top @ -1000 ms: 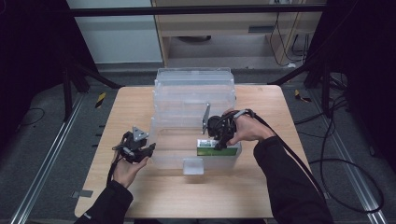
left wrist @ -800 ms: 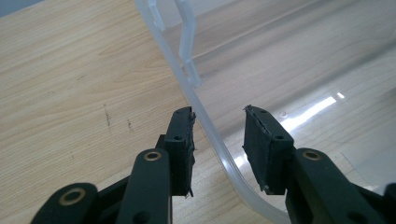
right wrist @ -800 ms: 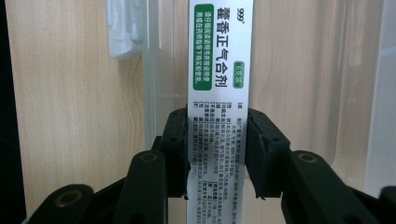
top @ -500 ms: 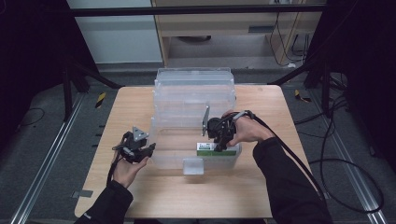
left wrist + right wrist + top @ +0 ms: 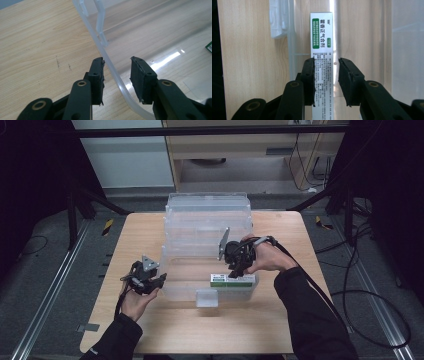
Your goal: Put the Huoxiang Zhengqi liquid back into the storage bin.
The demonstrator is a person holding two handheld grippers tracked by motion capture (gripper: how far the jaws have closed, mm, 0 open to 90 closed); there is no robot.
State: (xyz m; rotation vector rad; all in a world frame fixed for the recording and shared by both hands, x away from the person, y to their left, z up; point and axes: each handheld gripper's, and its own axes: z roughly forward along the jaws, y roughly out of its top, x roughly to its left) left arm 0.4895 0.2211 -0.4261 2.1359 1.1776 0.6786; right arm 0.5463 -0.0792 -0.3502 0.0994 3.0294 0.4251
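Observation:
A white and green medicine box (image 5: 232,280) (image 5: 322,32) lies flat in the front right of a clear plastic bin (image 5: 190,270) whose lid stands open behind it. My right gripper (image 5: 235,272) (image 5: 326,62) points down over the box, open. Its jaws straddle the box's near end, with a gap showing at the right pad. My left gripper (image 5: 163,279) (image 5: 117,67) is open at the bin's front left corner. The thin clear rim (image 5: 93,35) runs between its pads without being pinched.
The bin sits in the middle of a wooden table (image 5: 130,240). Its white front latch (image 5: 206,297) (image 5: 278,20) sticks out toward the person. The right gripper's cable (image 5: 320,295) trails off the table's right side. Bare wood lies left, right and in front of the bin.
The right gripper has shifted only slightly above the medicine box. The left hand has stayed where it was.

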